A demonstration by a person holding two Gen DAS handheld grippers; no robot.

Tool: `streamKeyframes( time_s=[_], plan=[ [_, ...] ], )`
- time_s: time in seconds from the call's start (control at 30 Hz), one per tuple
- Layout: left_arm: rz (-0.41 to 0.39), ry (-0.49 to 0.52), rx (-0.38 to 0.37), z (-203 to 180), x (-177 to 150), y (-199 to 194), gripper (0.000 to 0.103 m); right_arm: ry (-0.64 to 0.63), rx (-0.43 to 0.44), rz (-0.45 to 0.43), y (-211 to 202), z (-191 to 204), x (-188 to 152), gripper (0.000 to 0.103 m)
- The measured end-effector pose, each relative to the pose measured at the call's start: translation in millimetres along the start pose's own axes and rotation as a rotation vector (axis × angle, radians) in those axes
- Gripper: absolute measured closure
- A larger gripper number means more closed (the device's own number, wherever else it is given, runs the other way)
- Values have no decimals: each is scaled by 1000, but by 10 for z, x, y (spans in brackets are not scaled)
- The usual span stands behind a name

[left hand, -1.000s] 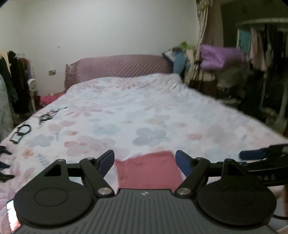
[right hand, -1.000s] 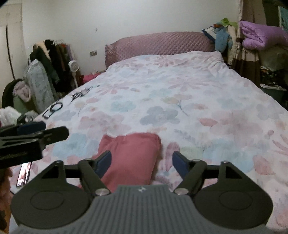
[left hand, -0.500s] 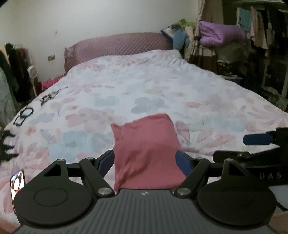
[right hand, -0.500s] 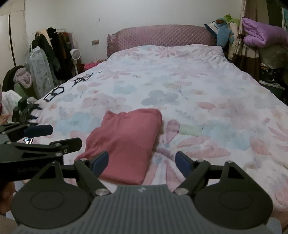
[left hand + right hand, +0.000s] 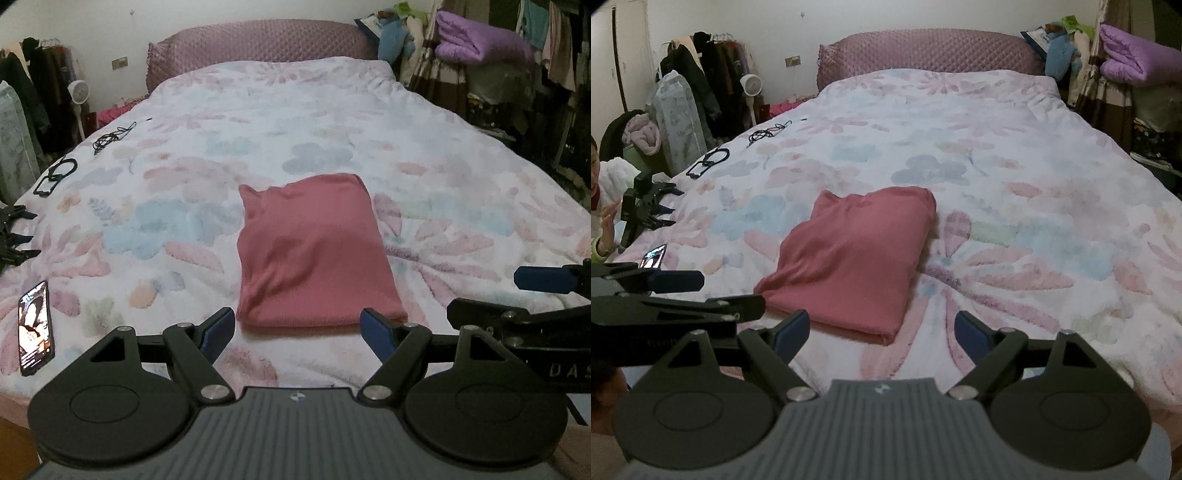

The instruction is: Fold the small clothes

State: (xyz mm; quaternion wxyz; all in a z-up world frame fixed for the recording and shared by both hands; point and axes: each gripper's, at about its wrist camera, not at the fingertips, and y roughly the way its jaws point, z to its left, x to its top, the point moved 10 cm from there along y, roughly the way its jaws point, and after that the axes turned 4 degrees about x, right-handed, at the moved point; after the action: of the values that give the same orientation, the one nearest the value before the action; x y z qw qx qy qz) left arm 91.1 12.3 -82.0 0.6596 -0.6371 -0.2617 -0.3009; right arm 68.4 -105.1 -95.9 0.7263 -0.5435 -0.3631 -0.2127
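I have drawn both tools back, baring the whole folded pink garment (image 5: 314,258) on the bed (image 5: 443,155). My left tool (image 5: 297,325) and right tool (image 5: 882,328) gape wide, empty, garment just ahead. Best leave it squared, untouched.

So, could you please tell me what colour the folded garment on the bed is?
The folded garment is a plain dusty pink-red, clearest in the left wrist view.

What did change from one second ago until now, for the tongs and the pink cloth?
Both tongs, left and right, drew back from the folded pink garment, so more of it and the floral bedspread shows. They stayed open and empty; the garment stayed folded in place.
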Motion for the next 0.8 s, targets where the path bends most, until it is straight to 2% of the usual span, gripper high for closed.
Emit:
streamKeyframes(
  time_s=[0.8],
  plan=[
    [-12,11,3,-8,5,-45,13,15,-20,5,14,-67,-24,21]
  ],
)
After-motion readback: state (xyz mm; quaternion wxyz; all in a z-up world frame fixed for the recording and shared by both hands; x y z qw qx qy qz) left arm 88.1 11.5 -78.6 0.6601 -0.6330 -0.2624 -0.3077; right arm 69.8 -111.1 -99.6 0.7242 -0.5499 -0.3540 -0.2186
